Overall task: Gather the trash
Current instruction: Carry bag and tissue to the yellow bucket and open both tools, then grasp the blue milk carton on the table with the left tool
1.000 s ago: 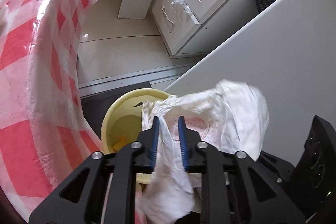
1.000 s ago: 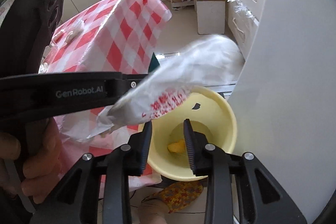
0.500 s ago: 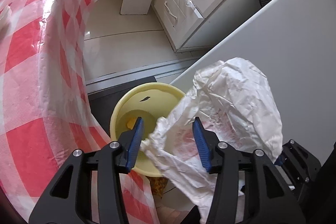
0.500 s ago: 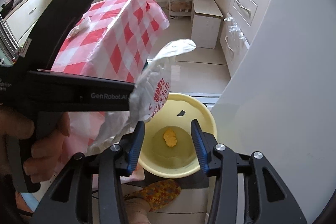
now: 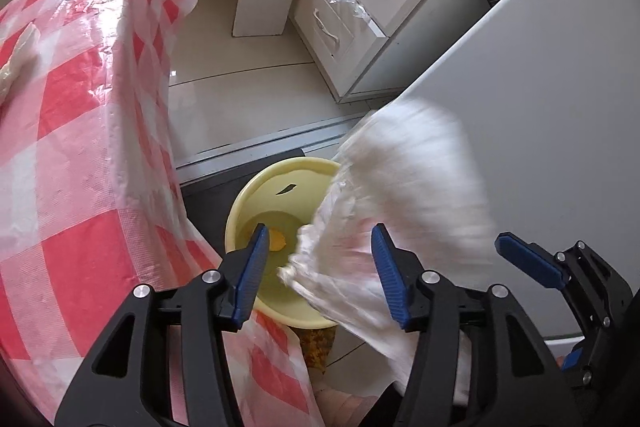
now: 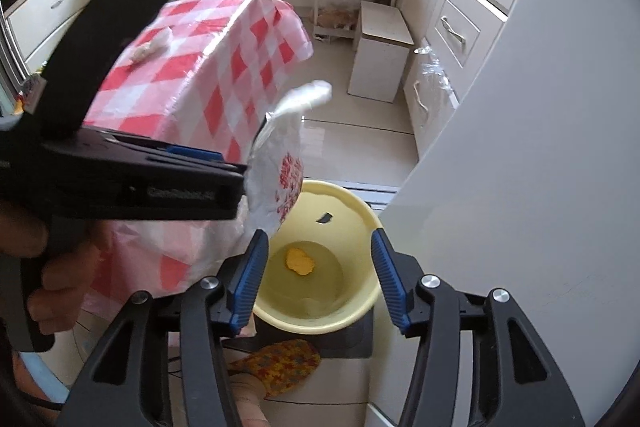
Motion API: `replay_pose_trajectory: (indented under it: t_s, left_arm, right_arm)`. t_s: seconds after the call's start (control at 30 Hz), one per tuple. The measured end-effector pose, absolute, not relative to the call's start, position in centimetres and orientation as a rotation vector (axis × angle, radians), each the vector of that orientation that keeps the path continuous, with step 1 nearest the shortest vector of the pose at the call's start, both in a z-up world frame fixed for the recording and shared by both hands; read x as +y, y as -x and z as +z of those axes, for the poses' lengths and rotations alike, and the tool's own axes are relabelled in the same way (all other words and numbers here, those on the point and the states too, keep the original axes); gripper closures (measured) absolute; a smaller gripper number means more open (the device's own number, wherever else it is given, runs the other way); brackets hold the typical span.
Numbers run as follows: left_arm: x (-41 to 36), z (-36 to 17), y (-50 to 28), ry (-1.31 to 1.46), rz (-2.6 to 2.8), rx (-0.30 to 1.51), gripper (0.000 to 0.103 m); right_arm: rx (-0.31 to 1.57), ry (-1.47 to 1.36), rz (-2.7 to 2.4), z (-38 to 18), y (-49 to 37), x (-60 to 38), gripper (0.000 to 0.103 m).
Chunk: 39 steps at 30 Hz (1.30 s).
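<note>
Kitchen floor tiles and white drawers fill the background. From the fingers outward: the left gripper point(image 5: 318, 269) has its blue pads spread wide, and the crumpled white plastic bag point(image 5: 400, 211) is blurred between and beyond them, toward two o'clock, gripped by neither pad. The right gripper point(image 6: 316, 275) is equally wide and holds nothing. Below both sits the yellow bin point(image 6: 360, 215), a yellow scrap point(image 6: 298, 262) on its bottom. At nine o'clock hangs the red-checked tablecloth point(image 5: 80, 147).
</note>
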<state>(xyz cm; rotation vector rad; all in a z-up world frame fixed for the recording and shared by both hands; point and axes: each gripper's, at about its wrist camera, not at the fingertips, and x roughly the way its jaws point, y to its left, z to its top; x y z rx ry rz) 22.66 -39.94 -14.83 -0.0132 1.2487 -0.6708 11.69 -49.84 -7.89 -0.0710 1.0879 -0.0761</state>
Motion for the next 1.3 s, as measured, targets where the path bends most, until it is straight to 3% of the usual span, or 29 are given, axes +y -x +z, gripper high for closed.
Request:
replay_pose_trajectory:
  t_s: [0.43,0.7,1.1,1.17,1.3]
  left_arm:
    - [-39.4,-13.2,-20.5,-0.102,-0.648,1.171,0.052]
    - [-34.5,-10.3,-19.0,-0.158,-0.557,1.066,0.049]
    - [-10.5,-5.3,-19.6,0.142,-0.073,0.912,0.043]
    - [-7.4,-4.9,-19.9,0.182,-0.019,0.899,0.042]
    - [-2.8,-4.0,-21.1,0.228,0.053,0.887,0.039]
  right_arm:
    - [1.062,0.038,-0.083,-7.1,-12.1,-50.0,0.047]
    - [1.007,0.005,-0.025,-5.8,-13.1,-48.5,0.047]
    - [0.885,-0.033,0.334,-4.2,-16.6,-36.8,0.043]
    - [0.88,-0.034,0.371,-4.1,-17.1,-35.1,0.038]
    - [0.893,-0.017,0.435,-4.6,-18.3,-31.6,0.038]
